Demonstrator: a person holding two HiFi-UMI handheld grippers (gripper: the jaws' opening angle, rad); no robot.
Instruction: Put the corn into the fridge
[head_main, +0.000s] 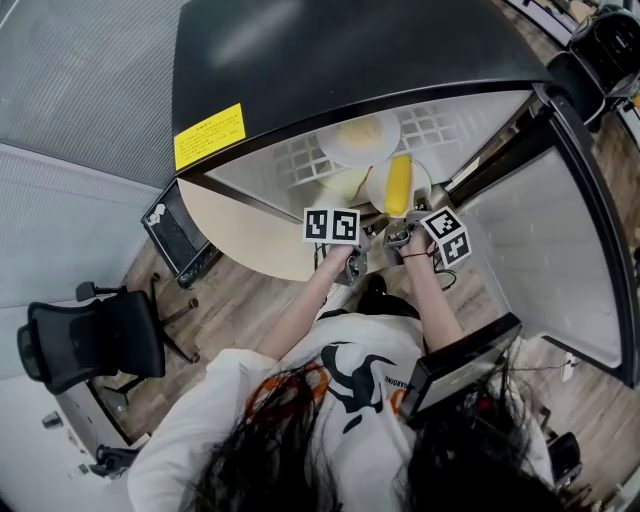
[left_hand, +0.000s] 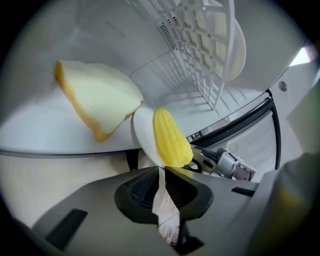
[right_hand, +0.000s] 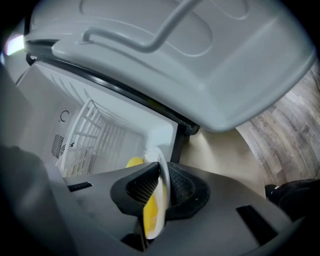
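I am clamping my left gripper (left_hand: 162, 172) on the rim of the white plate (left_hand: 142, 132), and my right gripper (right_hand: 160, 187) is pinching the same plate's rim from the other side. The corn (left_hand: 171, 137) is lying on that plate, which I am holding at the mouth of the open fridge (head_main: 300, 60). It is near a pale wedge of food (left_hand: 97, 100) resting on the white surface inside.

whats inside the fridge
A pale wedge with a yellow edge lies on the lower shelf; an upper plate sits on the wire rack. The corn plate is at the opening. The upper plate's load is covered from below.
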